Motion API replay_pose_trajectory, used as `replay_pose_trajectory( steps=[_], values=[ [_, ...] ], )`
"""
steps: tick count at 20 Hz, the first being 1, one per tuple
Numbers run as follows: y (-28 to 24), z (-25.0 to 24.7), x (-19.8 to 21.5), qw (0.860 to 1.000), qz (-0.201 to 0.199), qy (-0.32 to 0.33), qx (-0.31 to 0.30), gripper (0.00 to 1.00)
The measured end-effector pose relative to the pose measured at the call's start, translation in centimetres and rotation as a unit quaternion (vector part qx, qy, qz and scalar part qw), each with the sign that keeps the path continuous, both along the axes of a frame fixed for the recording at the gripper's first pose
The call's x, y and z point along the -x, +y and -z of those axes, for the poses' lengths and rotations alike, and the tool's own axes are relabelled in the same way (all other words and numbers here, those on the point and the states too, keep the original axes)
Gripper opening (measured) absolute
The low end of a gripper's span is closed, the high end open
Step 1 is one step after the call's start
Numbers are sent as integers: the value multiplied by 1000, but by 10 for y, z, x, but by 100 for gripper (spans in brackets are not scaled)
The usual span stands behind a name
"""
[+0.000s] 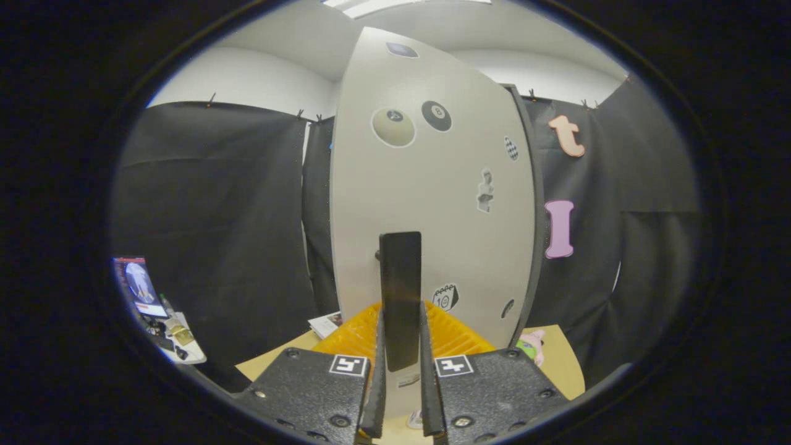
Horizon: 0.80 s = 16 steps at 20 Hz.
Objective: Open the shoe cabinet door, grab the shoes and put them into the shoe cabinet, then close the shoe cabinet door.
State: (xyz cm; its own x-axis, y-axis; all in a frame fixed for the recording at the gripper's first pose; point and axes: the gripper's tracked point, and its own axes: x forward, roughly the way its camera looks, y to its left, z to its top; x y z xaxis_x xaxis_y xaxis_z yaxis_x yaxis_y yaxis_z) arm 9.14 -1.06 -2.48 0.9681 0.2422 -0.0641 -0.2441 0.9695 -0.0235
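- Fingers of your gripper [400, 383] squeeze tight on the black handle [400, 296] of the shoe cabinet door [432, 204].
- Door job is under way — shoes go in later, then you close it.

Pale grey, sticker-dotted shoe cabinet door [432, 204] upright just ahead of the fingers; its black handle [400, 296] between them.

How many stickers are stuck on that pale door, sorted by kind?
Billiard-ball stickers: 2
Other small stickers: 5
Total: 7
The gripper has its jaws shut on the black flat handle of the pale grey cabinet door.
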Motion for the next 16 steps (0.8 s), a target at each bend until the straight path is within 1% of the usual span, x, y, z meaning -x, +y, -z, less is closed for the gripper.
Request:
replay_pose_trajectory(
  steps=[3,7,8,10,11,14,15,16],
  values=[
    [-23,-5,20,1000,21,-10,-3,25],
    [-62,-6,36,997,74,-17,-2,15],
    [-79,-6,39,996,89,-21,0,12],
    [-110,-8,44,993,115,-25,-7,8],
    [-126,-10,45,992,126,-26,0,7],
    [-184,-30,53,982,179,-64,12,4],
    [-199,-31,52,981,183,-65,1,4],
    [-192,-29,50,987,149,-63,-21,4]
  ],
)
